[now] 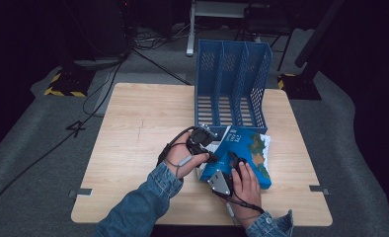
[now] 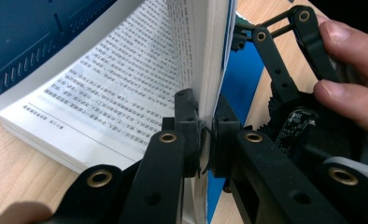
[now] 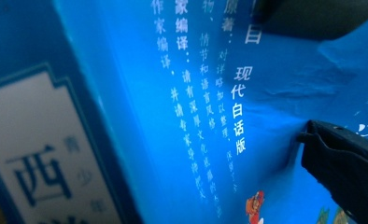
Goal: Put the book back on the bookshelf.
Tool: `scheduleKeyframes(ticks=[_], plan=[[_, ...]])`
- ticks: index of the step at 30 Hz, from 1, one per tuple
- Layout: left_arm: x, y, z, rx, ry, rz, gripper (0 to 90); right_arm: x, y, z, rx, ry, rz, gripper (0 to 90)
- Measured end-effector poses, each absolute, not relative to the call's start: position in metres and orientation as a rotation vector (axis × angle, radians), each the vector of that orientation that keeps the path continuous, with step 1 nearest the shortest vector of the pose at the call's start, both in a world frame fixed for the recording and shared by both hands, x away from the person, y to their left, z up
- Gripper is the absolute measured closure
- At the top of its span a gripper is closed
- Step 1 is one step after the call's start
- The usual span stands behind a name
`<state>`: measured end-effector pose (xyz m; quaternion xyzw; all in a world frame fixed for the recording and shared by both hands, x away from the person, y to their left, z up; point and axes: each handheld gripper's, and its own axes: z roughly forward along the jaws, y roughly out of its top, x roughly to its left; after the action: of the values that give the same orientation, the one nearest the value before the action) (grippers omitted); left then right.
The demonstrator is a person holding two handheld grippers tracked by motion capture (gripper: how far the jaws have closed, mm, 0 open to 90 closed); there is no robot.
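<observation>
A: Though the book [image 1: 242, 155] is thick, from the high view I'd judge it only moderately heavy, with a soft blue cover that flexes. It lies on the desk [image 1: 133, 148] just in front of the blue file rack [image 1: 232, 84], partly open.

B: And the grippers there?

A: The left gripper [image 1: 205, 143] is at the book's left edge; the right gripper [image 1: 227, 170] rests on the cover.

B: The left gripper view?

A: The left gripper [image 2: 204, 133] is clamped on a sheaf of pages [image 2: 205, 56], near their bottom edge. Thin paper, so it could tear; better to grip the spine or the whole block. The printed text is too blurred to read.

B: The right gripper view?

A: The jaws stand wide, one pressing a dent into the glossy cover [image 3: 173, 116], probably slippery. It reads "现代白话版"; the white label [image 3: 42, 163] shows "西".
</observation>
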<state>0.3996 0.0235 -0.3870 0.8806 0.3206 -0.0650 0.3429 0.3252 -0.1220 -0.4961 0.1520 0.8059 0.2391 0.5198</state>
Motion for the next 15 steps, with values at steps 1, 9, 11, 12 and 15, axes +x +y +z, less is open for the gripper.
scheduleKeyframes(ticks=[1,9,11,12,15], plan=[[0.4,0.024,-0.387,2.286,0.835,-0.174,84.7,0.325,-0.121,-0.497,0.371,1.93,0.57,0.0],[0.399,0.025,-0.389,2.248,0.843,-0.136,82.6,0.327,-0.125,-0.494,0.383,1.946,0.619,6.7],[0.399,0.026,-0.388,2.239,0.85,-0.103,82.7,0.327,-0.127,-0.489,0.396,1.98,0.603,19.9],[0.4,0.028,-0.388,2.233,0.851,-0.11,82.4,0.328,-0.127,-0.487,0.398,1.989,0.591,21.2],[0.401,0.03,-0.389,2.223,0.866,-0.118,80.5,0.332,-0.128,-0.484,0.408,1.989,0.571,21.3]])
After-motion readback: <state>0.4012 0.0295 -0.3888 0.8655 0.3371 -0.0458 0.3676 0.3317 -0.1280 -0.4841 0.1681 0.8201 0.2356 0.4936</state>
